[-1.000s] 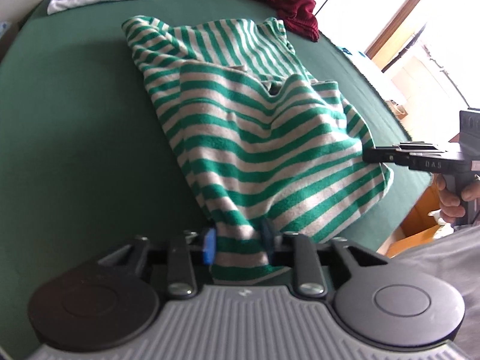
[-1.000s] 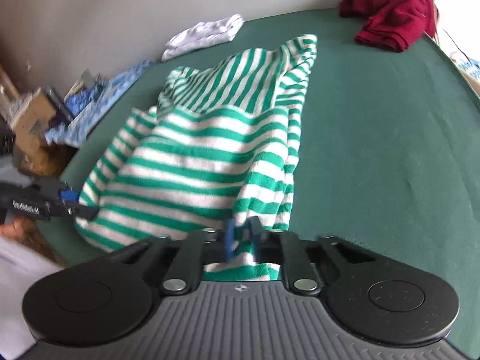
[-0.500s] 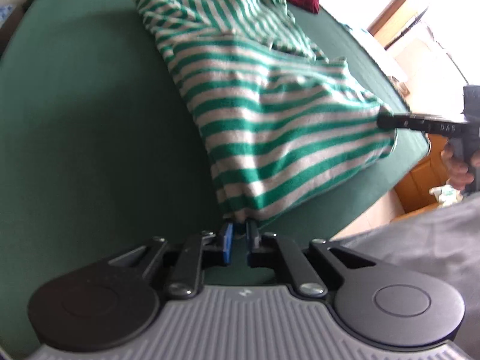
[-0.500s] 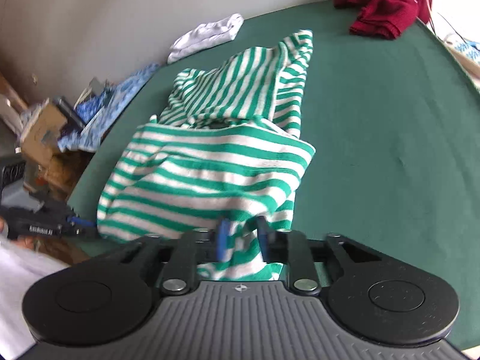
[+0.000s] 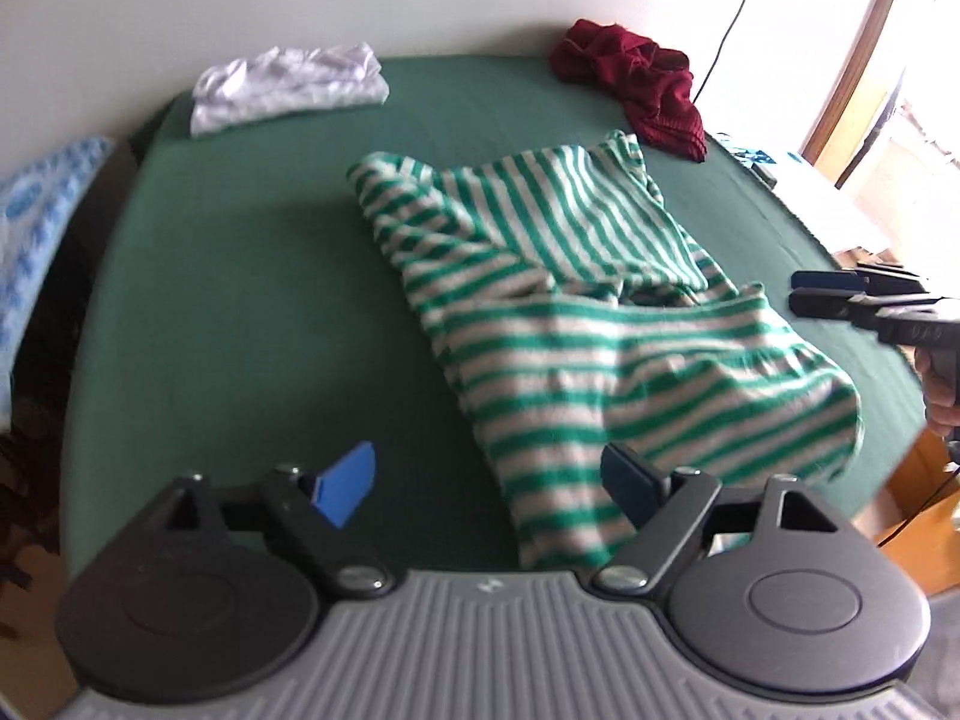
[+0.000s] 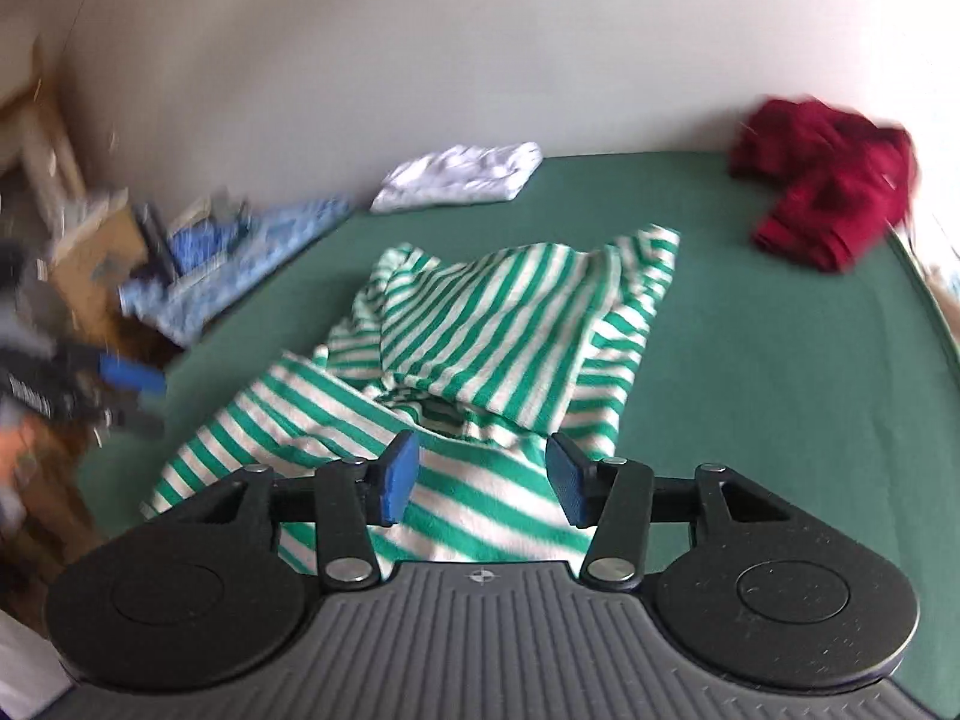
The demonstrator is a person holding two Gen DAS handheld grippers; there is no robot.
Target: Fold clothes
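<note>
A green-and-white striped garment (image 5: 570,312) (image 6: 498,324) lies loosely folded on the green surface (image 5: 240,300) (image 6: 780,390), its near half doubled over the far half. My left gripper (image 5: 486,483) hangs above the garment's near left corner, jaws opening wide, the pads (image 5: 345,483) touching nothing. My right gripper (image 6: 483,480) hovers over the near right corner, jaws opening too, with the cloth below them and not pinched. Each gripper shows in the other's view: the right gripper (image 5: 840,294) at the right edge, the left gripper (image 6: 141,399) at the left, blurred.
A folded white garment (image 5: 288,87) (image 6: 462,180) and a crumpled dark red garment (image 5: 636,84) (image 6: 828,180) lie at the far edge by the wall. A blue patterned cloth (image 6: 228,252) and a cardboard box (image 6: 90,258) sit off the left side.
Both grippers were shut on the garment's near edge; both have let go, spread their jaws and risen. The striped garment has settled on the surface.
</note>
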